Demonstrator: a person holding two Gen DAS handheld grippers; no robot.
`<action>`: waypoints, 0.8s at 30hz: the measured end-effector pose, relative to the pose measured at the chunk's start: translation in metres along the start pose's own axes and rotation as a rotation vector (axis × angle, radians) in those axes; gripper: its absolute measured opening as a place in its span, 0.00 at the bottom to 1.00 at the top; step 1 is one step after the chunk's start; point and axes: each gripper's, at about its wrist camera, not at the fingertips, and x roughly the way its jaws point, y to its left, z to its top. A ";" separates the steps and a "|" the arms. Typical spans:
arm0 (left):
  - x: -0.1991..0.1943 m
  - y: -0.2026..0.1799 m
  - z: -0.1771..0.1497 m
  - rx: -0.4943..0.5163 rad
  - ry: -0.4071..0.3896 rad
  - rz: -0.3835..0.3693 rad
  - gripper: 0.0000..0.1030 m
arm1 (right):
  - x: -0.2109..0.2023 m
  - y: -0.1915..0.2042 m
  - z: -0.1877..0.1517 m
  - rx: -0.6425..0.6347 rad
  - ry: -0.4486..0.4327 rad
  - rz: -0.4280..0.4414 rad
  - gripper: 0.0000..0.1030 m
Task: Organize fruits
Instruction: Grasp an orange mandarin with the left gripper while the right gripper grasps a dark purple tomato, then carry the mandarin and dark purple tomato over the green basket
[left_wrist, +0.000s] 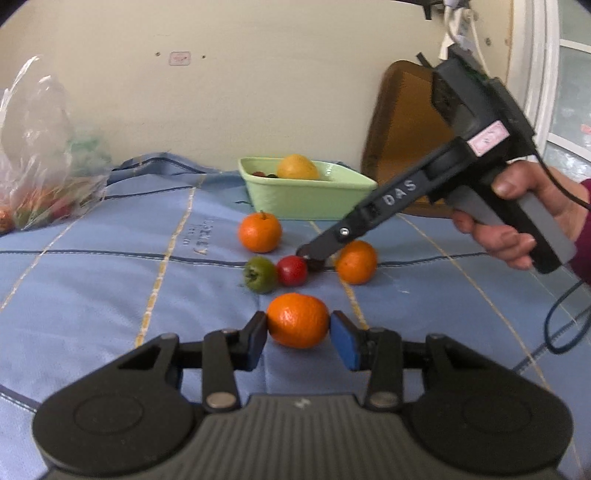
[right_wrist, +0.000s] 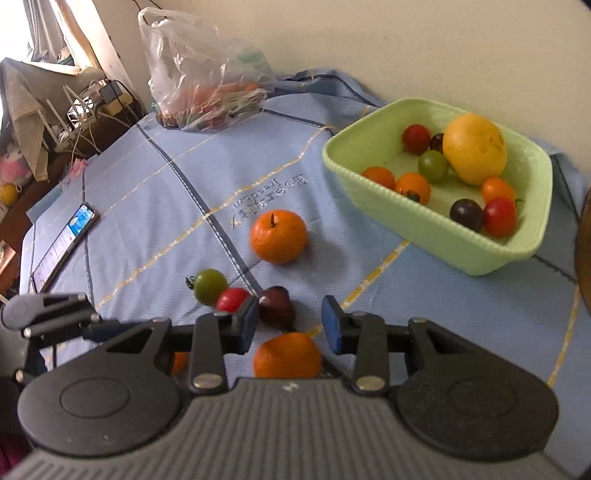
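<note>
2 grippers are at work on the blue tablecloth (left_wrist: 92, 288). Your left gripper (left_wrist: 298, 332) has both pads pressed on the flanks of a mandarin (left_wrist: 297, 320) in the middle of the cloth, a narrow grip across its widest part. That is the right hold: the peel is loose and soft, so squeeze just enough to keep this light fruit from rolling out. Your right gripper (right_wrist: 289, 325) stands partly open around a dark cherry tomato (right_wrist: 276, 305); only 1 pad looks close to it, and nothing is held. That tomato is small, smooth and thin-skinned, so close gently across its middle. A red tomato (right_wrist: 232, 299) touches it, and the green tub (right_wrist: 424, 225) sits toward the cloth's far edge by the wall.
</note>
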 end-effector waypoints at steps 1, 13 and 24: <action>0.002 0.001 0.000 -0.003 0.001 0.000 0.37 | 0.000 0.002 0.000 -0.015 0.004 -0.007 0.39; -0.005 0.006 0.011 -0.033 -0.030 -0.015 0.37 | 0.007 0.002 0.004 -0.027 0.013 0.030 0.24; -0.009 0.017 0.051 -0.043 -0.093 0.000 0.37 | 0.015 0.022 0.002 -0.163 0.009 -0.008 0.26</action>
